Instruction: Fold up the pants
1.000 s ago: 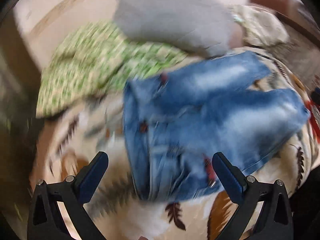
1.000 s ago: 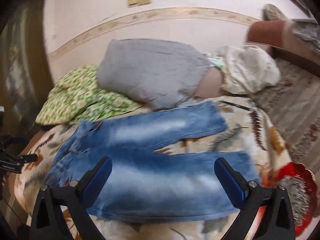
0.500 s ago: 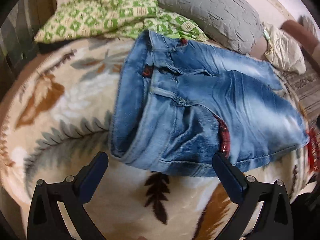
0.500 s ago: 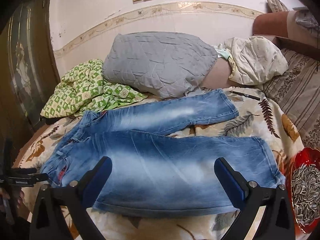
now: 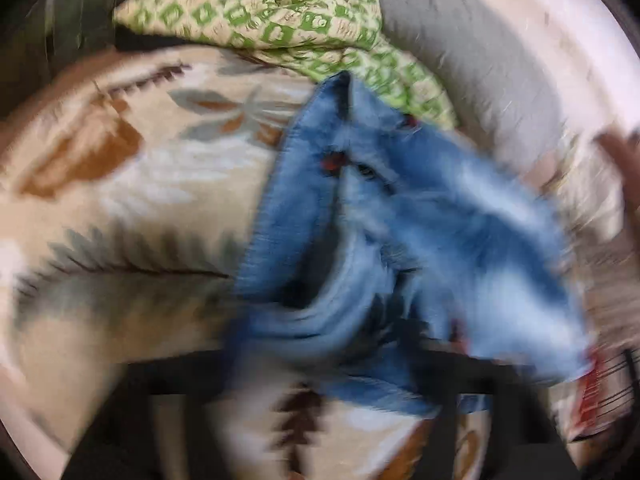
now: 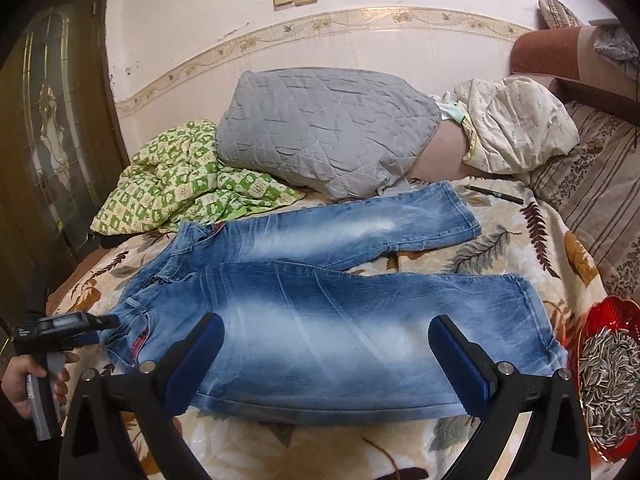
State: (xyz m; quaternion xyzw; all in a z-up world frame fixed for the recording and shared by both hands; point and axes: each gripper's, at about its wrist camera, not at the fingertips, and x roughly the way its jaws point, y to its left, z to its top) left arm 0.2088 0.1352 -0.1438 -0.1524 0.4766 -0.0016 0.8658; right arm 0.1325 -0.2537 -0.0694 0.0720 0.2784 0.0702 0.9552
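- One pair of jeans (image 6: 320, 300) – two legs spread on one leaf-print blanket (image 6: 520, 240)
- One grey quilted pillow (image 6: 328, 128)
- One green-checked cloth (image 6: 180, 188)
- One cream bundle (image 6: 516, 124)
- One pen (image 6: 494, 195)
- One red bowl (image 6: 612, 312) of seeds
- Two grippers – left gripper (image 6: 104, 322), right gripper (image 6: 324, 354)

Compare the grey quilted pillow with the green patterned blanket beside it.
The grey quilted pillow is plain, plump and holds a rounded block shape; the green patterned blanket is checked green and cream, crumpled flat. The pillow lies nearer the wall, the blanket nearer the door. Both sit on the bed above the jeans.
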